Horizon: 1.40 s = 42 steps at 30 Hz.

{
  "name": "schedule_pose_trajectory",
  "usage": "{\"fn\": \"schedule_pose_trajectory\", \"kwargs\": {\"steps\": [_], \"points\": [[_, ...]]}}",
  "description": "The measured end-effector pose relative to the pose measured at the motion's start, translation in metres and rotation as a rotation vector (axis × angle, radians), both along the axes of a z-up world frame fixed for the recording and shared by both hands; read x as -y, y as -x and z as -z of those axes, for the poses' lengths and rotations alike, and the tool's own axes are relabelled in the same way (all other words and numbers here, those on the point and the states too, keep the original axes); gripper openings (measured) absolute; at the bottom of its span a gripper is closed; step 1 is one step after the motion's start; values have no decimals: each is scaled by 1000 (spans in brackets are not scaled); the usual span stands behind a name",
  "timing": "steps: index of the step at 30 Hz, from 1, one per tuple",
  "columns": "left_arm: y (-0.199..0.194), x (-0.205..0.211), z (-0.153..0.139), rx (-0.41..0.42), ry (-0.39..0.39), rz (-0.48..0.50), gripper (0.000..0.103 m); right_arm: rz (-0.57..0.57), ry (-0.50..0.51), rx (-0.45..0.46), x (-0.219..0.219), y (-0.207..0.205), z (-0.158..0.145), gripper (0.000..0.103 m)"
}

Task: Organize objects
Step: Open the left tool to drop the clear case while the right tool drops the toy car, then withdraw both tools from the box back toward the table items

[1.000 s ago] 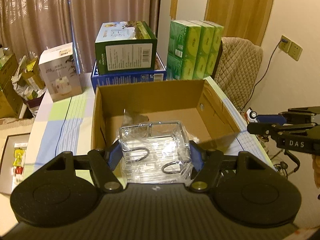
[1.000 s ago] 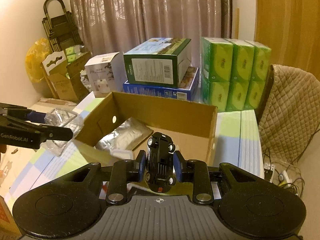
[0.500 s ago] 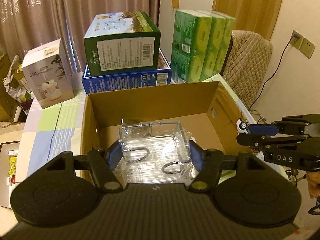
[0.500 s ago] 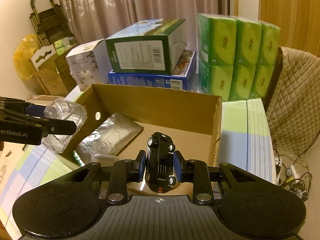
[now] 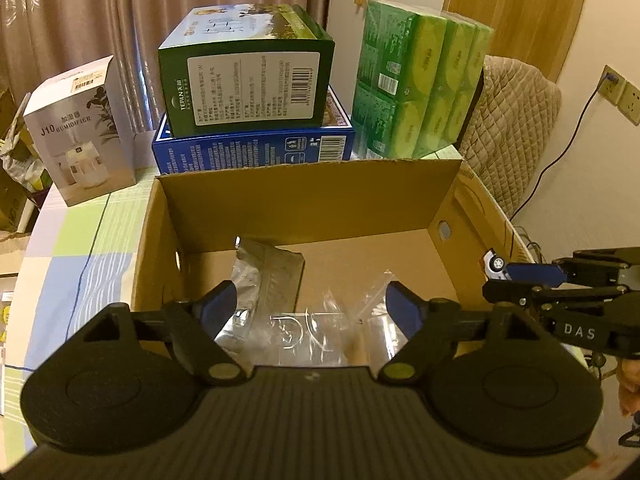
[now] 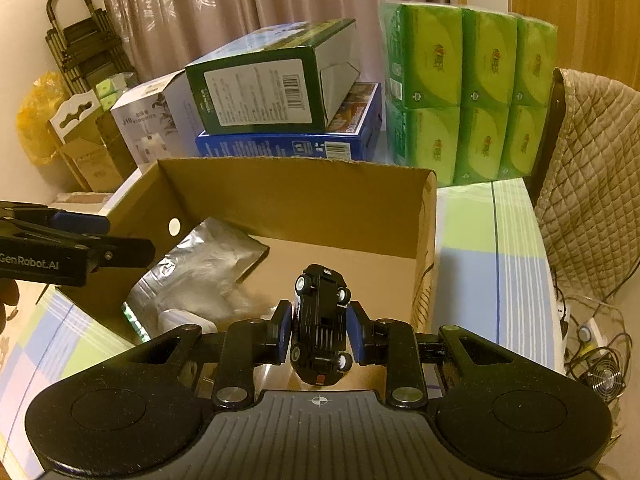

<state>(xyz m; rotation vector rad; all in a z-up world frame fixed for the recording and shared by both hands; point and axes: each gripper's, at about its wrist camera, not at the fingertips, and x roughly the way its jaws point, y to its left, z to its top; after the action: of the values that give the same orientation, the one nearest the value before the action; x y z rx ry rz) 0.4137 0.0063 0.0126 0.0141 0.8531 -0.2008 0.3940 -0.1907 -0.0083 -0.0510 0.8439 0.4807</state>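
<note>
Box (image 5: 304, 196) open on top; right half of its floor (image 6: 352, 264) bare, foil bag (image 5: 268, 276) and clear pack (image 5: 304, 332) fill the left. Stacked cartons (image 5: 248, 80) and tissue packs (image 6: 468, 92) block behind. Tabletop (image 6: 492, 264) right of box free.

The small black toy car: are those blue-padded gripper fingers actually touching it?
Touching. The right wrist view shows the right gripper with both blue pads pressed against the small black toy car's sides.

A: What is hidden?
B: Clear plastic packet (image 5: 308, 332), lower part behind left gripper (image 5: 314, 306) body; toy car (image 5: 495, 267), mostly behind right gripper (image 5: 520, 280) at 3 o'clock.
A: Unreadable?
B: Green box (image 5: 248, 80) label print, too small.
</note>
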Motion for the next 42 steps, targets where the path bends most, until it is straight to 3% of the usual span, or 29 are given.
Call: {"fn": "schedule_pose_trajectory", "kwargs": {"steps": [15,16,17,18,30,42], "points": [[13,-4,-5,6,2,3,80,14,-8,27,-2,0,-7,28],[14,-4,-5,7,0,2,81,19,-16,38,-1,-1,-8,45],[14,-4,-5,8,-2,0,82,29,-23,51,-1,-1,-9,71],[15,-5,-6,10,-3,-4,84,42,-33,70,1,1,-10,75],[56,-10,-17,41,-2,-16,88,55,-66,84,15,39,-33,75],[150,-7,-31,59,23,-24,96,39,-23,59,21,142,-52,75]]}}
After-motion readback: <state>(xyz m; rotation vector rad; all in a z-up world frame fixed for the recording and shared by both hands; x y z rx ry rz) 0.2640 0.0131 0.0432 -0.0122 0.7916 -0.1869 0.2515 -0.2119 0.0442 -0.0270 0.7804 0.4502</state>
